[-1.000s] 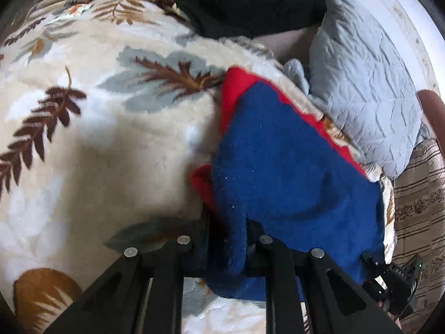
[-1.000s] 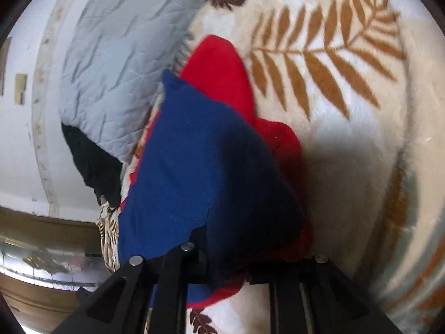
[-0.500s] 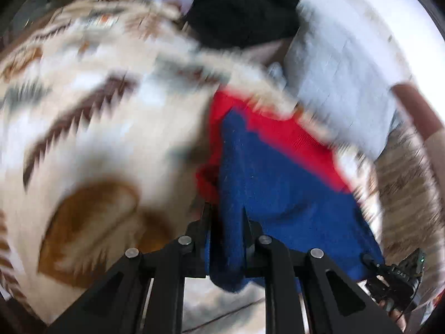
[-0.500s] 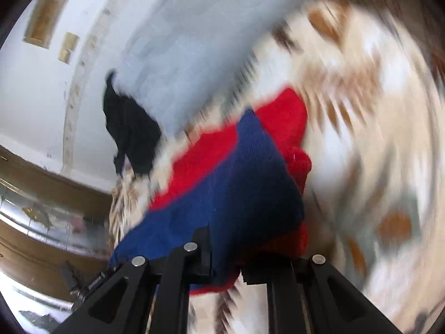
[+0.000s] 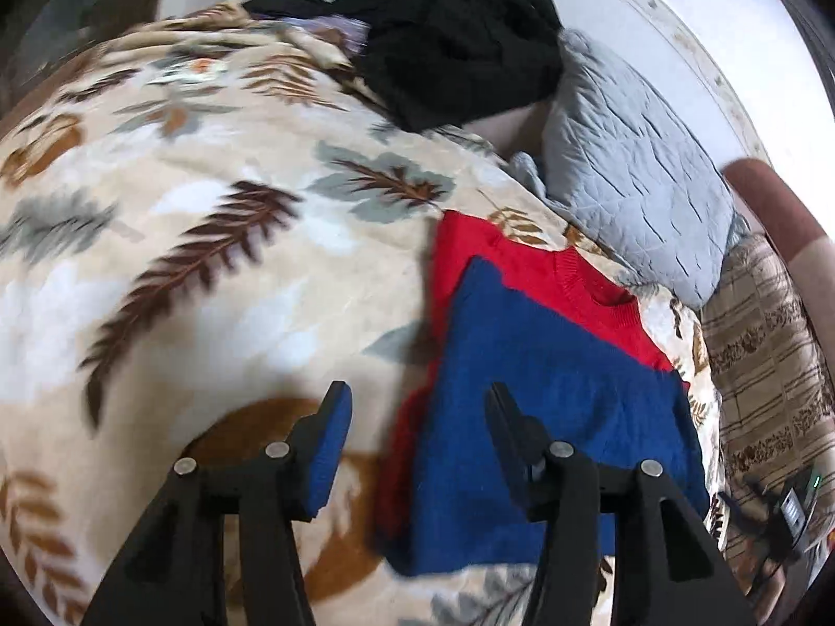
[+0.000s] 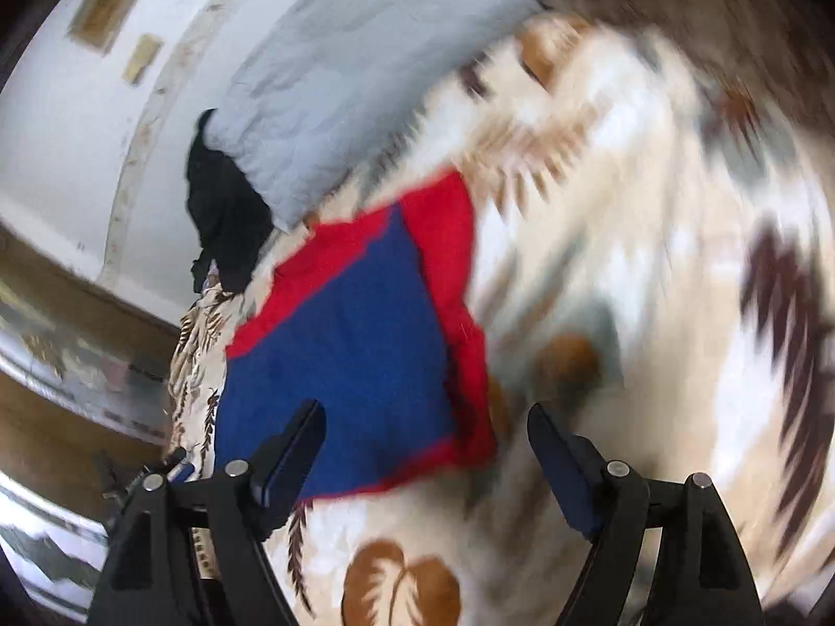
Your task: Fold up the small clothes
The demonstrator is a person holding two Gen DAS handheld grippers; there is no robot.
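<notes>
A small red and blue knit sweater [image 5: 543, 391] lies folded on the leaf-print blanket [image 5: 209, 271], blue part over red, red collar toward the pillow. My left gripper [image 5: 417, 412] is open and empty, raised over the sweater's left edge. In the right wrist view the sweater [image 6: 355, 354] lies flat, and my right gripper [image 6: 425, 438] is open and empty above its near right corner. That view is motion-blurred.
A grey quilted pillow [image 5: 636, 172] lies beyond the sweater against the white wall. A black garment [image 5: 459, 36] is heaped at the far end of the blanket. A striped brown cover [image 5: 767, 365] lies to the right. The other gripper's body [image 5: 793, 511] shows at lower right.
Both grippers were shut on the sweater's edge; both have let go, opened and pulled back and up. The sweater now lies flat on the blanket.
</notes>
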